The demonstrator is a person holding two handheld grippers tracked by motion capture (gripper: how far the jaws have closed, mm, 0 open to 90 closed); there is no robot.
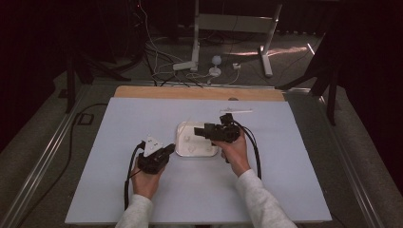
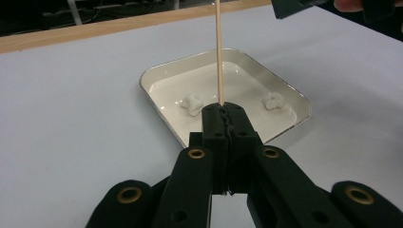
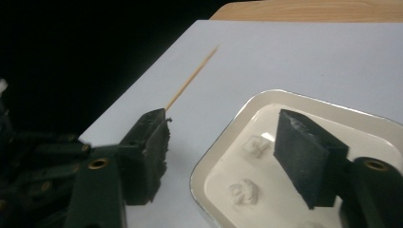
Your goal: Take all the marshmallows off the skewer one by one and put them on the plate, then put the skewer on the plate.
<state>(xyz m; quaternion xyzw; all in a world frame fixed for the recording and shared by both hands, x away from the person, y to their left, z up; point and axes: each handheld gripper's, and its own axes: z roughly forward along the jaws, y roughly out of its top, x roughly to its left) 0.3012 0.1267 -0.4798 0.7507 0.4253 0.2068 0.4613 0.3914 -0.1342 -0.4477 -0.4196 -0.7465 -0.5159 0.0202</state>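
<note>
Where the white tray (image 2: 290, 97) sits mid-table, two pale lumps (image 2: 192, 103) lie inside — a possible third is cut off. One wooden skewer (image 2: 218, 52) stands clamped upright in the left gripper (image 2: 223, 116); the right gripper (image 3: 228, 156) hovers agape over the tray.

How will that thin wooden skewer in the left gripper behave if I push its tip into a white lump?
The skewer looks very slender, so it may flex or snap under side load. The left gripper clamps only its base, so it could pivot. The white lumps look small and may slide in the tray.
</note>
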